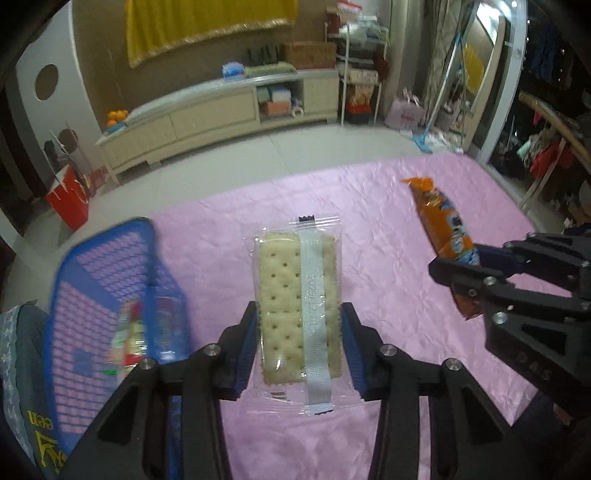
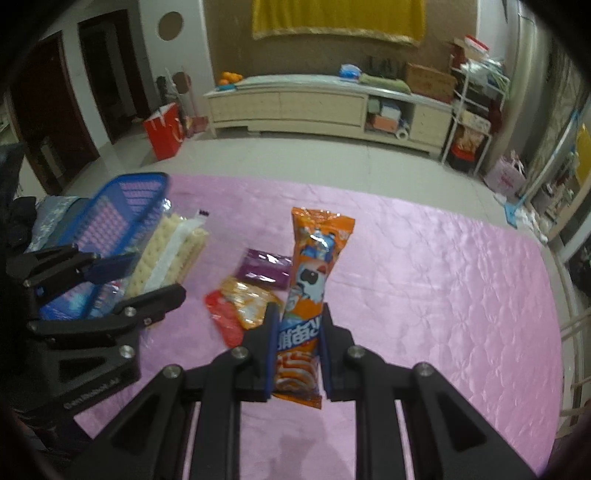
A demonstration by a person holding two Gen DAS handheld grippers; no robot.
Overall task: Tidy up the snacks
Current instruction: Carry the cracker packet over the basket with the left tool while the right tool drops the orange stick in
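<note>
Background: long cream cabinet (image 2: pixel 295 107) against the back wall — oranges (image 2: pixel 229 77) on its left end, cardboard box (image 2: pixel 430 81) at right. Yellow cloth (image 2: pixel 338 16) hangs above. Red bag (image 2: pixel 163 130) on the tiled floor (image 2: pixel 295 155) (left side), white rack (image 2: pixel 476 110) — cluttered — at right.

Cracker pack (image 1: pixel 297 314): clear wrapper, pale dotted crackers, white seam strip running lengthwise; being held lengthwise between the jaws, lifted above the pink surface (image 1: pixel 388 206).

Orange snack bag (image 2: pixel 308 291): long, cartoon print, crimped ends; being held near its lower end, standing up off the surface.

Blue basket (image 1: pixel 110 280): mesh, sitting at the surface's left edge, holding some blurred packets.

Three small packets lying loose on the surface: purple (image 2: pixel 264 268), yellow-orange (image 2: pixel 245 301), red (image 2: pixel 223 321), the yellow-orange one overlapping the red.
</note>
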